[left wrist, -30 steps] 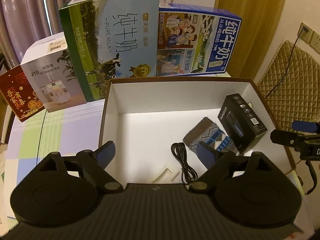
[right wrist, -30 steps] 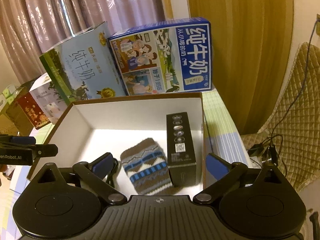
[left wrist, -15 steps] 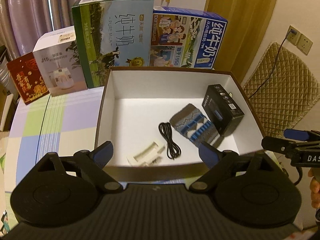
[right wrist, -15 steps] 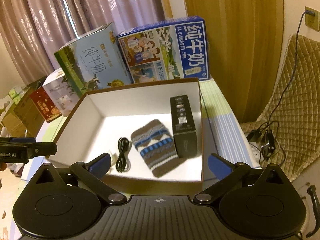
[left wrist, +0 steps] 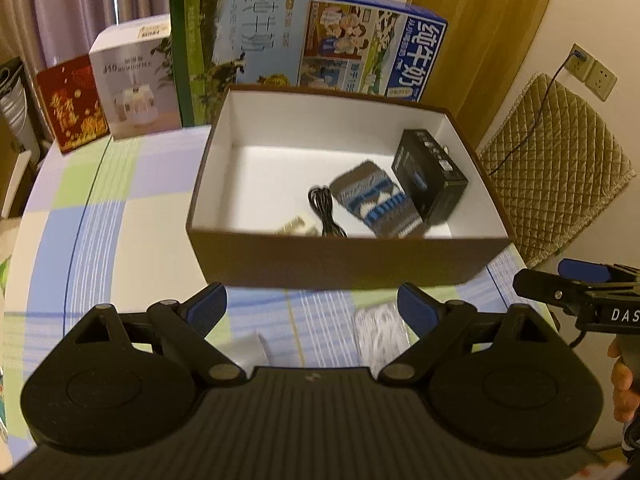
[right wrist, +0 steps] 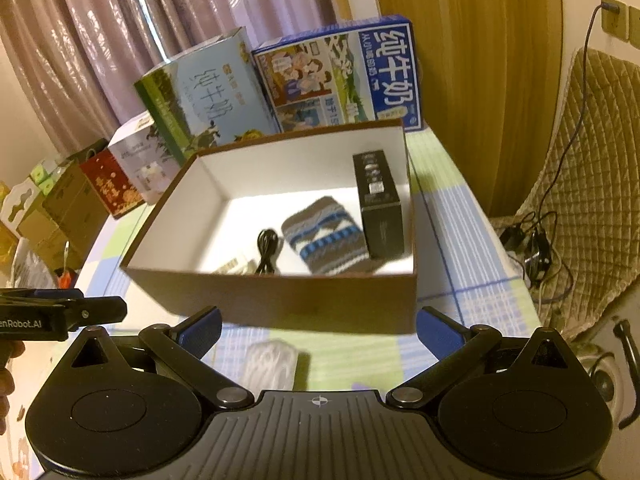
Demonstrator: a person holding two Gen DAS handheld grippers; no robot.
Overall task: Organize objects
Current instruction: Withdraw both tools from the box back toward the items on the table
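A brown cardboard box (left wrist: 344, 258) (right wrist: 280, 300) with a white inside stands on the checked tablecloth. It holds a black carton (left wrist: 432, 176) (right wrist: 378, 200), a knitted brown-and-blue pouch (left wrist: 376, 200) (right wrist: 324, 236), a coiled black cable (left wrist: 324, 210) (right wrist: 266, 246) and a cream plastic piece (left wrist: 296, 227) (right wrist: 236, 266). My left gripper (left wrist: 312, 306) and right gripper (right wrist: 318, 326) both hover open and empty before the box's near wall. A white packet (left wrist: 380, 334) (right wrist: 270, 364) lies on the cloth near them. A pale flat item (left wrist: 248, 350) sits beside it.
Two milk cartons (left wrist: 240, 40) (left wrist: 376, 56), a white humidifier box (left wrist: 134, 80) and a red box (left wrist: 72, 102) line the table's back. A quilted chair (left wrist: 552, 184) with cables stands to the right. Cardboard boxes (right wrist: 60, 208) sit at the left.
Both grippers have drawn back toward me, out from over the box to in front of its near wall. The white packet has come into view. Nothing was grasped.
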